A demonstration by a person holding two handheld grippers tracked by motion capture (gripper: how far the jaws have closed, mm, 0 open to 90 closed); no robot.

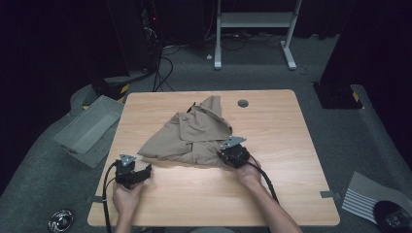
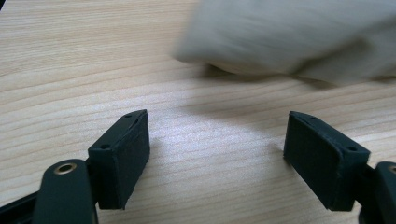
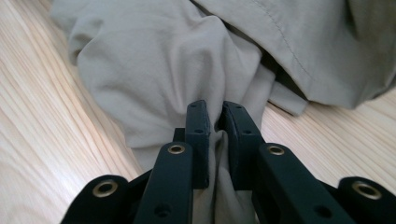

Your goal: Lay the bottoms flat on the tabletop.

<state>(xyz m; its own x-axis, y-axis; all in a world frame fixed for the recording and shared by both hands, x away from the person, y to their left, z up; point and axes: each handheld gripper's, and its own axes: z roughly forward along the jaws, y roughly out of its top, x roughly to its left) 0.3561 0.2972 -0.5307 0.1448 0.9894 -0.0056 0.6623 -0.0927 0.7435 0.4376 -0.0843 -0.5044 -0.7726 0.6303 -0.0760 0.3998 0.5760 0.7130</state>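
Note:
A crumpled khaki garment (image 1: 194, 136) lies in a rough triangle on the wooden table (image 1: 282, 145). My right gripper (image 1: 229, 156) sits at the garment's near right edge. In the right gripper view its jaws are shut on a pinched fold of the khaki cloth (image 3: 163, 79), right gripper (image 3: 214, 122) pressing fabric between the pads. My left gripper (image 1: 145, 170) rests on the table at the near left, just short of the garment's left corner. In the left gripper view the left gripper (image 2: 217, 154) stands open over bare wood, with the blurred cloth (image 2: 289, 37) ahead of it.
A grey plastic bin (image 1: 90, 128) sits on the floor left of the table. A round cable hole (image 1: 243, 103) is in the tabletop at the back. A white stand (image 1: 255, 29) and cables lie on the floor beyond. Striped paper (image 1: 364, 196) lies at the right.

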